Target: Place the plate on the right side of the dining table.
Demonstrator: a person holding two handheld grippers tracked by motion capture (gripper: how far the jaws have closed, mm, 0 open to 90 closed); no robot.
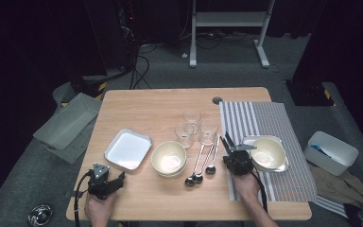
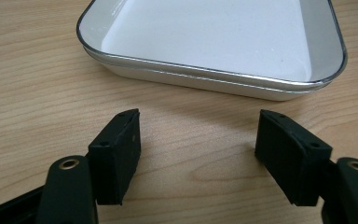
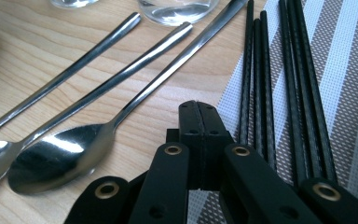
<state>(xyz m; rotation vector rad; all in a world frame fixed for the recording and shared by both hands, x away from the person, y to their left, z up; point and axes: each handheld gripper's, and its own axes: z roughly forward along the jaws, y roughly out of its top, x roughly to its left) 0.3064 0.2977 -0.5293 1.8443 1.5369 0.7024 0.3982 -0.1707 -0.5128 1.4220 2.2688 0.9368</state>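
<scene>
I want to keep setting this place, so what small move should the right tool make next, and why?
Probably open the right tool and ease it over the black chopsticks. Its jaws are shut on nothing at the striped placemat edge, with the chopsticks just beside them and three spoons on the other side.

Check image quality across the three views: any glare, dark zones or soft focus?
High view: the wooden table is evenly lit, the surroundings fall to near black, and the white tray is washed out. Left gripper view: sharp, with a soft shadow under the tray's rim. Right gripper view: bright highlights on the nearest spoon, the chopsticks crisp, the glasses cropped at the top edge.
</scene>
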